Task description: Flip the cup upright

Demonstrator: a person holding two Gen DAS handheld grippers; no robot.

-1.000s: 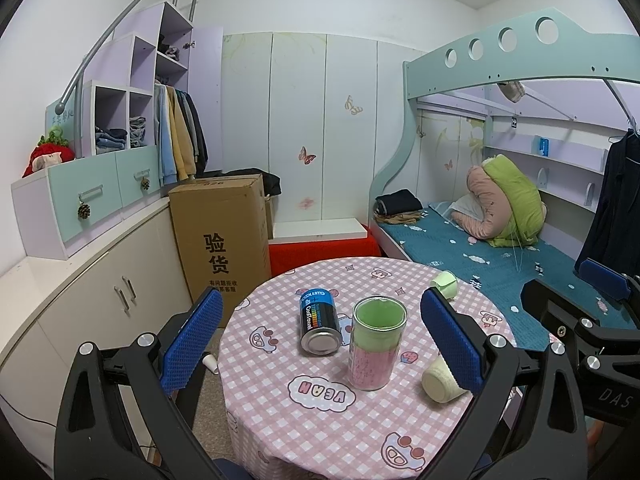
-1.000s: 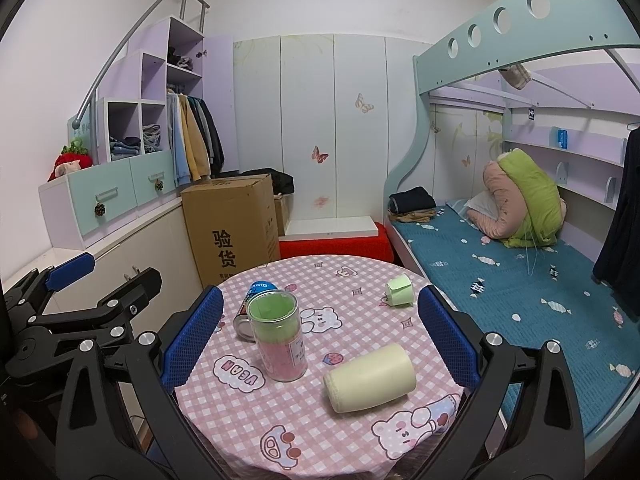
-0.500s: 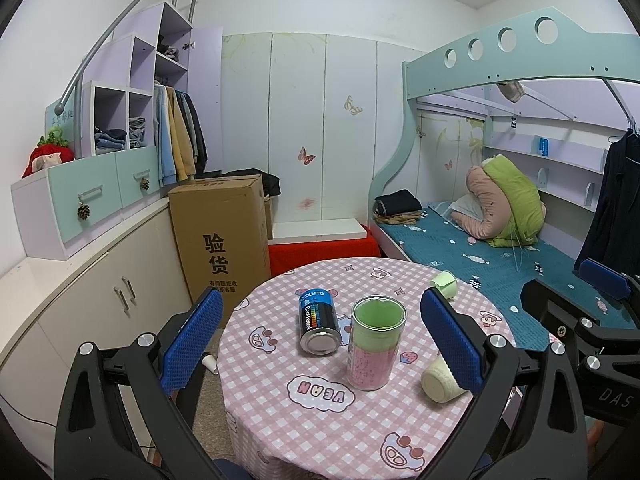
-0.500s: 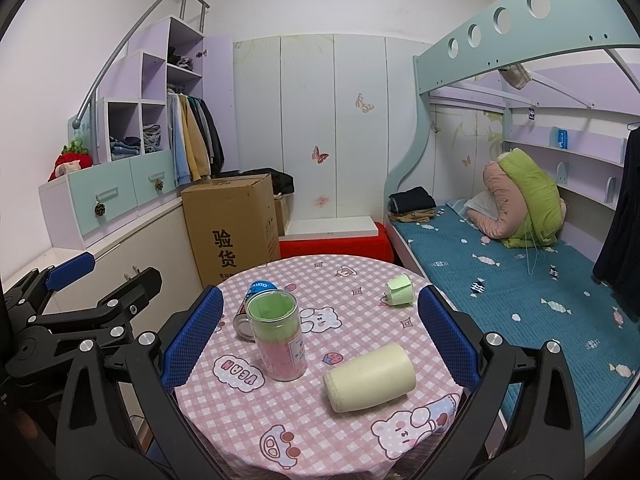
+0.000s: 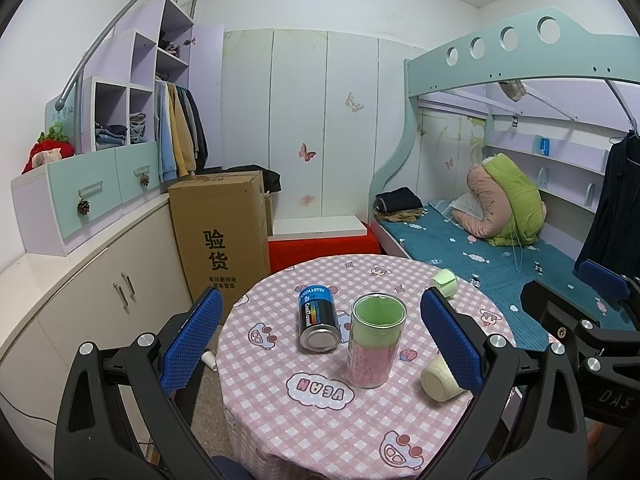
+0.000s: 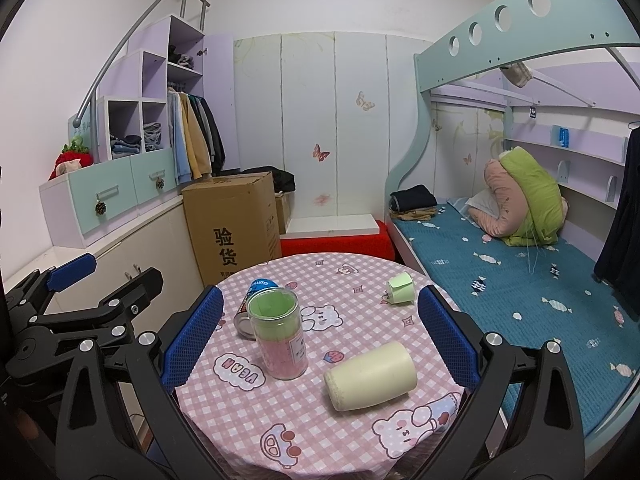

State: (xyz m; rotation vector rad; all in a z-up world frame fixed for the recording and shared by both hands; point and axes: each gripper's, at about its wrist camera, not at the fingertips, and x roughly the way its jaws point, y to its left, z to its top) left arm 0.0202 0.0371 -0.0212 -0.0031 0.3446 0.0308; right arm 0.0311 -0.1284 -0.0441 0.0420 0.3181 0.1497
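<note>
A cream cup lies on its side on the round pink checked table, near its front right; in the left wrist view it is partly hidden behind my right blue finger pad. My right gripper is open and empty, above and short of the cup. My left gripper is open and empty, held short of the table's left half. A small pale green cup also lies tipped over at the table's far right edge.
A clear jar with pink contents and a green top stands mid-table. A blue can lies on its side beside it. A cardboard box, cabinets and a bunk bed surround the table.
</note>
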